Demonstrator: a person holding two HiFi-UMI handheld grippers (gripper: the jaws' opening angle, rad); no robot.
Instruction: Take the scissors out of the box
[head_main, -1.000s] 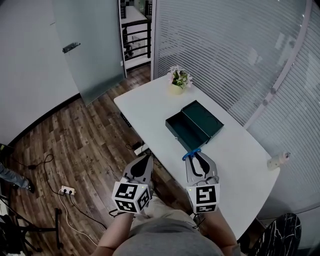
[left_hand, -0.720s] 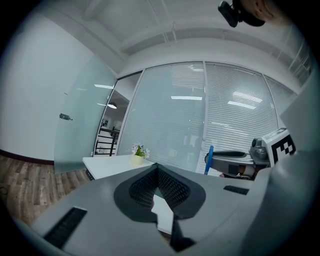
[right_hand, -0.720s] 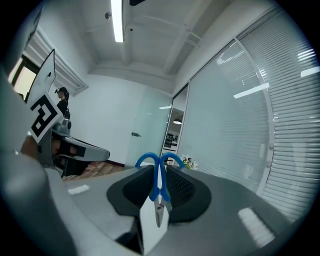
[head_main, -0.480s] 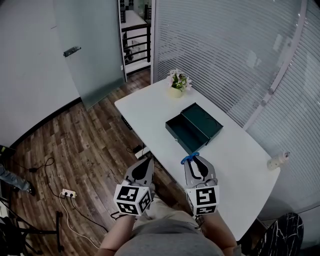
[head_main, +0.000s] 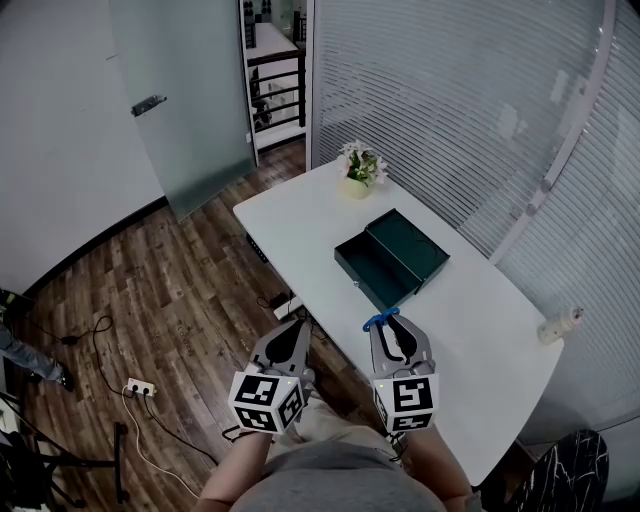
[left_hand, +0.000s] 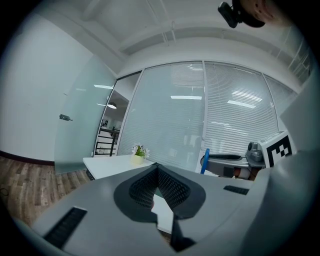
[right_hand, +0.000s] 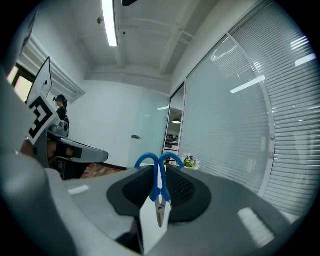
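Blue-handled scissors (head_main: 380, 321) stick out of my right gripper (head_main: 386, 320), which is shut on them over the near edge of the white table (head_main: 300, 215). In the right gripper view the scissors (right_hand: 159, 186) stand between the pads, handle loops up and blades pointing back toward the camera. The dark green box (head_main: 392, 257) lies open in the middle of the table, beyond the gripper, its lid folded to the right. My left gripper (head_main: 296, 326) hangs off the table's left edge, shut and holding nothing; its tips (left_hand: 157, 168) meet.
A small potted flower (head_main: 360, 168) stands at the table's far end. A white object (head_main: 560, 322) sits near the right edge. Glass walls with blinds run behind the table. A power strip (head_main: 140, 385) and cables lie on the wooden floor at left.
My right gripper has drawn slightly back from the box toward me, still holding the scissors. The left gripper has stayed put.
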